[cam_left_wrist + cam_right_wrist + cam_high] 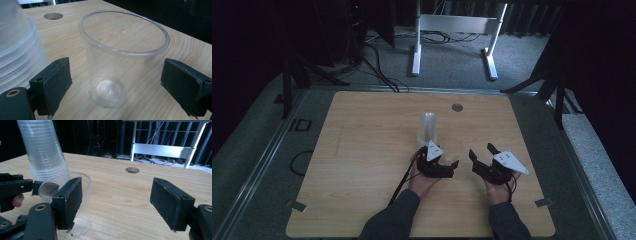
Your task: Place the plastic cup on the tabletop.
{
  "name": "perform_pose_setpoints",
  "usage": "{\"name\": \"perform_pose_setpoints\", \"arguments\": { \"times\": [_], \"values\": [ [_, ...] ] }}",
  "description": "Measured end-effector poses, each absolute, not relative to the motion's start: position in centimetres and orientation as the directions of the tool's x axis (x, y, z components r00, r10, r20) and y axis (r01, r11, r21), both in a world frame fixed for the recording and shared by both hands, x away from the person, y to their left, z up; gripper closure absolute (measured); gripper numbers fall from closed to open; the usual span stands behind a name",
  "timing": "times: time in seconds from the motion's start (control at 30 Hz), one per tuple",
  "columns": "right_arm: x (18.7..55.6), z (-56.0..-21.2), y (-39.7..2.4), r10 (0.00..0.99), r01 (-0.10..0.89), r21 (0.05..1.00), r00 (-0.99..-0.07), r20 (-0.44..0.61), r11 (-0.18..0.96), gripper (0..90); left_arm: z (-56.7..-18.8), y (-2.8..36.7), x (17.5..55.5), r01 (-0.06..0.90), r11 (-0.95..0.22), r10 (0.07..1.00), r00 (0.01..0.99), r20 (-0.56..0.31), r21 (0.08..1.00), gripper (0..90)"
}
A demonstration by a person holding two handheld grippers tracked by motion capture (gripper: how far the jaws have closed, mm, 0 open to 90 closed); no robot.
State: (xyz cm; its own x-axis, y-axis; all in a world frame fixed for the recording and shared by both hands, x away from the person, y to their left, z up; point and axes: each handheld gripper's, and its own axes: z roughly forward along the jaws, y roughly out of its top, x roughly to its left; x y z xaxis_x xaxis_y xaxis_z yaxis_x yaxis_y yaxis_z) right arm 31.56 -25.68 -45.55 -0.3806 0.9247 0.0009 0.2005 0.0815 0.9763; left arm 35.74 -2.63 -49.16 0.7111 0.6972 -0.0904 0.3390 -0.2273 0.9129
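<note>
left gripper view: single clear cup [122, 60] upright on the table [75, 42], between the left gripper [125, 90] pads, which stand wide, clear of its walls. cup stack [17, 47] just beyond the left pad. right gripper [117, 205] wide, nothing held.

Two hands, two wide-open grippers side by side

The left gripper [437, 162] sits just left of the right gripper [484, 157], both held low at the near middle of the scene, forearms coming in from the near edge in dark sleeves. Each points away from the person. Both sets of jaws stand wide apart, pads pressing on nothing.
</note>
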Motion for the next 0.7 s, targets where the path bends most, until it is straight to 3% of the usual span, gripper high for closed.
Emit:
{"name": "perform_pose_setpoints", "arguments": {
  "times": [0.7],
  "values": [
    [31.6,-45.6,-25.9,0.928,0.203,0.976,-0.373,0.009,0.073,25.6,-49.6,1.2,33.3,0.336,-0.185,0.708,0.698,-0.112,0.924,14.1]
  ]
}}
